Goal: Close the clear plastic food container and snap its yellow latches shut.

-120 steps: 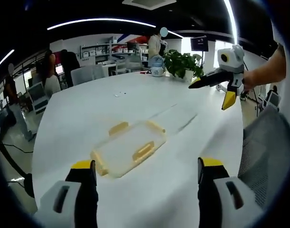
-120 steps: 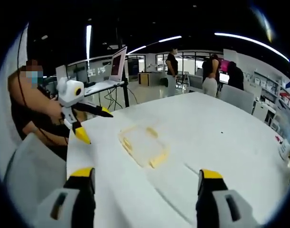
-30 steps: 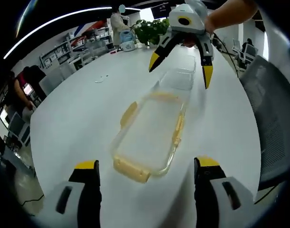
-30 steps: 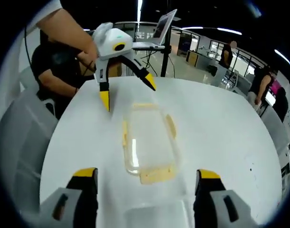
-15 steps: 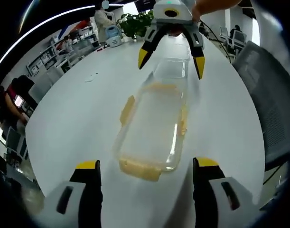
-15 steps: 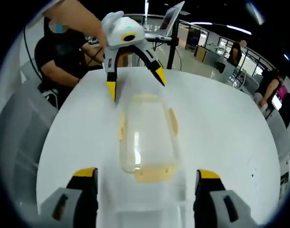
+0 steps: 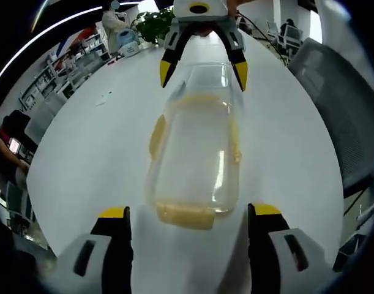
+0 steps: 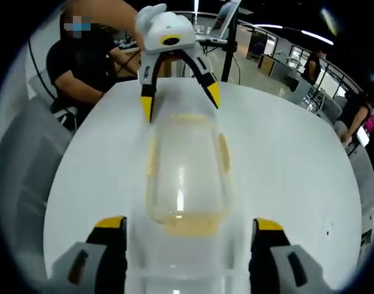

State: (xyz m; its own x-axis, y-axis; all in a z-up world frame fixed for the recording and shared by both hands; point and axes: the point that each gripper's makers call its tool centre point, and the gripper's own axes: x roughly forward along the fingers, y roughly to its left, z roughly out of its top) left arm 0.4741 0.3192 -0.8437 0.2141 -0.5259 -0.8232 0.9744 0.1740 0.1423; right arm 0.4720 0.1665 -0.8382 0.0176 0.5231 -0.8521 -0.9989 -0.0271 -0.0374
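Note:
A long clear plastic food container (image 7: 196,159) with yellow latches (image 7: 187,215) on its ends and sides lies on the white table (image 7: 89,153). A second clear piece (image 7: 205,73) adjoins its far end; I cannot tell which piece is the lid. My left gripper (image 7: 190,213) is open, its jaws on either side of the near end latch. The right gripper (image 7: 203,75) stands open over the far clear piece. In the right gripper view the container (image 8: 183,177) runs away from me, the clear piece (image 8: 183,263) sits between the open right gripper (image 8: 188,223) jaws, and the left gripper (image 8: 180,103) stands open at the far end.
A person in black (image 8: 82,67) sits behind the left gripper. Grey chairs (image 7: 333,92) (image 8: 21,171) stand at the table's edge. A potted plant (image 7: 151,21) stands at the table's far end, and a laptop on a stand (image 8: 226,21) is beyond the table.
Both grippers have closed in on the container from opposite ends and lined up with its length. Both stay open. The container has not moved.

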